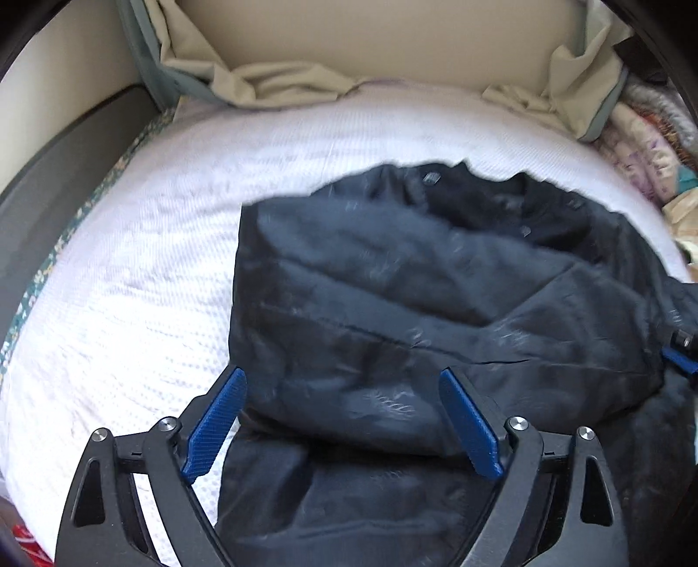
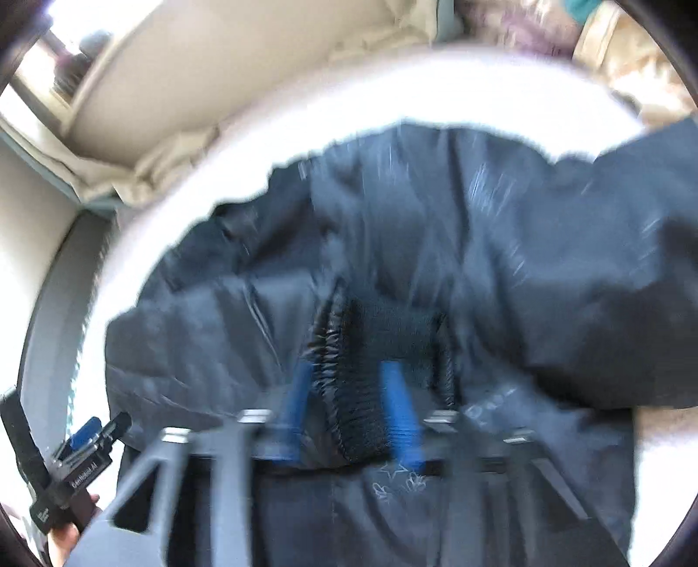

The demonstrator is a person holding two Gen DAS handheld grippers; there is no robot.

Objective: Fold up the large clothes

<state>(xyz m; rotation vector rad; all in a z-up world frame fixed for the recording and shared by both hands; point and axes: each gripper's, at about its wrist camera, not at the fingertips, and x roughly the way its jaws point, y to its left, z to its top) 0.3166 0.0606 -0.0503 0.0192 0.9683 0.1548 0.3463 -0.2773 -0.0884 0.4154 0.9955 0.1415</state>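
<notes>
A dark navy jacket (image 1: pixel 392 270) lies crumpled on a white textured bed cover (image 1: pixel 131 283), with snap buttons showing near its far edge. My left gripper (image 1: pixel 342 376) hangs just above the jacket's near left part with its jaws wide apart, and the blue pads (image 1: pixel 218 423) touch no fabric. The right wrist view is blurred. In it the jacket (image 2: pixel 480 227) fills the middle and its ribbed black cuff (image 2: pixel 362 414) sits between the fingers of my right gripper (image 2: pixel 347 368), whose jaws stand partly apart. The left gripper (image 2: pixel 87 432) shows at lower left there.
Crumpled beige bedding (image 1: pixel 283 83) is bunched along a beige headboard (image 1: pixel 371 35) at the far side. A heap of patterned clothes (image 1: pixel 645 144) lies at the far right. The bed's left edge has a floral trim (image 1: pixel 78 218) beside a grey panel (image 1: pixel 56 174).
</notes>
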